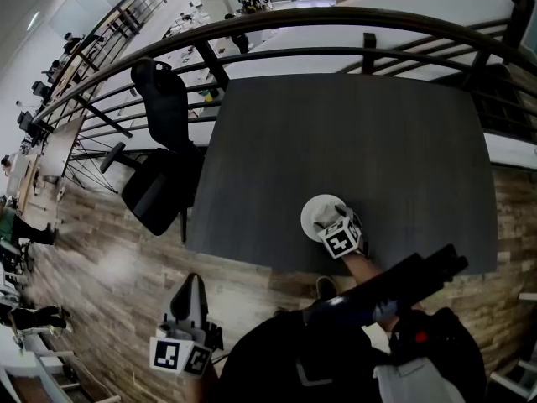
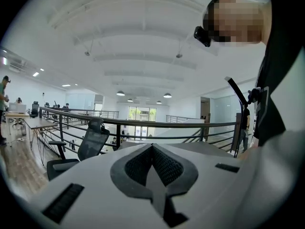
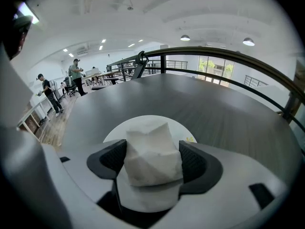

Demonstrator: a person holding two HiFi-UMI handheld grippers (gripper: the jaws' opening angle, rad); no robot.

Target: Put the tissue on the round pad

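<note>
The white tissue [image 3: 152,154], a crumpled folded wad, sits squeezed between the two dark pads of my right gripper [image 3: 153,151], which is shut on it. It hangs just over the round white pad [image 3: 119,131]. In the head view the round pad [image 1: 315,211] lies on the dark table [image 1: 352,141] near its front edge, with my right gripper [image 1: 333,222] partly covering it. My left gripper [image 1: 191,290] is held low over the wooden floor at the lower left, away from the table. Its jaws [image 2: 152,149] are shut with nothing in them.
A black office chair [image 1: 164,162] stands at the table's left side. A curved dark railing [image 1: 336,23] runs behind the table's far edge. Desks and people are far off in the left background.
</note>
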